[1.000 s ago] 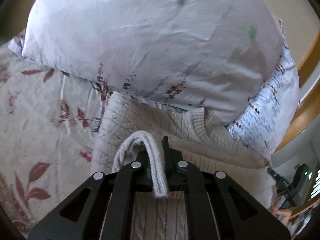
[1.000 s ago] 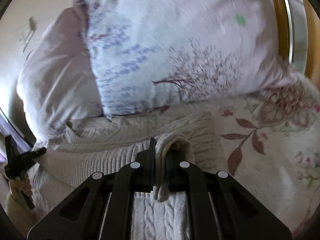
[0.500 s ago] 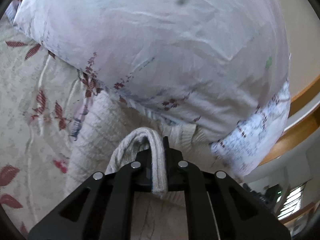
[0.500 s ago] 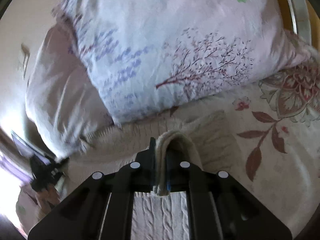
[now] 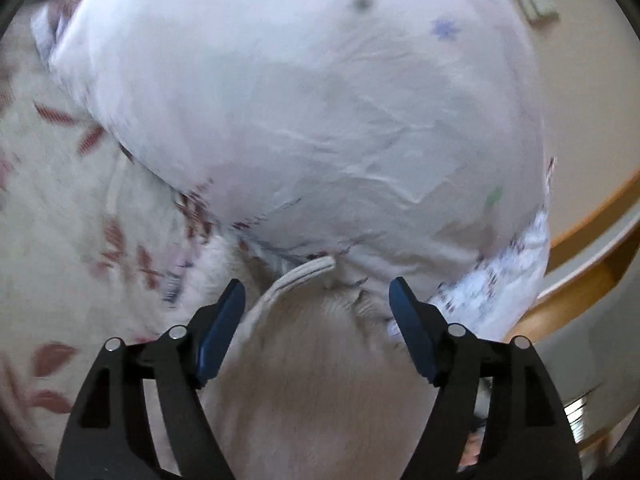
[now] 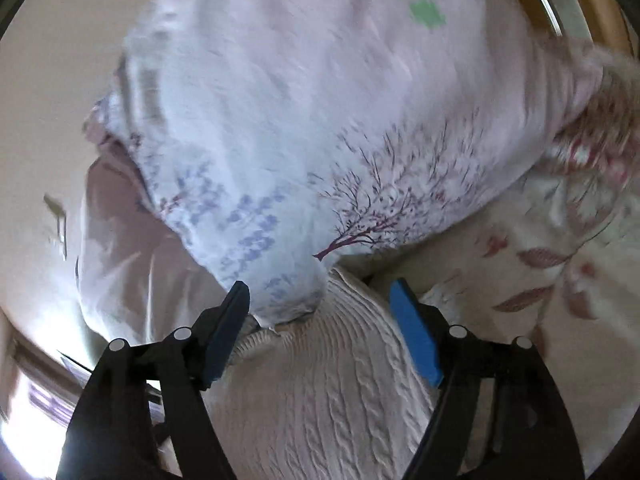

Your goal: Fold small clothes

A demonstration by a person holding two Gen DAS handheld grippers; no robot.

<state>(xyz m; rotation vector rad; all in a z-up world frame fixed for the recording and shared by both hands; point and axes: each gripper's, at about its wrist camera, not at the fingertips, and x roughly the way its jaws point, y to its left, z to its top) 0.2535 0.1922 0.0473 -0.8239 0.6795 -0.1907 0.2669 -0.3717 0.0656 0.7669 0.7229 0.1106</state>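
Both grippers, clamped on folds of cream knit half a second ago, have let go and now stand with their blue-padded jaws spread wide. In the left wrist view, the left gripper [image 5: 316, 312] fills the bottom of the frame, its fingers apart with nothing between them; the cream cable-knit sweater [image 5: 312, 380] lies below and between the fingers in the lower centre, its ribbed edge [image 5: 304, 274] resting against the underside of the large white pillow with faint floral print [image 5: 320, 120], which dominates the upper and central frame. A second pillow printed with blue and dark sprigs [image 5: 516, 264] pokes out at the right, beside a curved wooden bed frame [image 5: 584, 280] along the right edge. The cream bedspread with red leaf pattern [image 5: 60, 240] spreads across the left side, blurred by motion.

In the right wrist view, the right gripper [image 6: 320, 312] likewise stands released at the bottom of the frame, the sweater [image 6: 328, 392] lying flat between its fingers, its cable texture plain in the lower centre and its top edge tucked against the blue-sprigged pillow [image 6: 320, 140], which here shows a dark red tree motif. The white pillow [image 6: 128, 260] sits at the left, and the bedspread [image 6: 540, 280] runs along the right.
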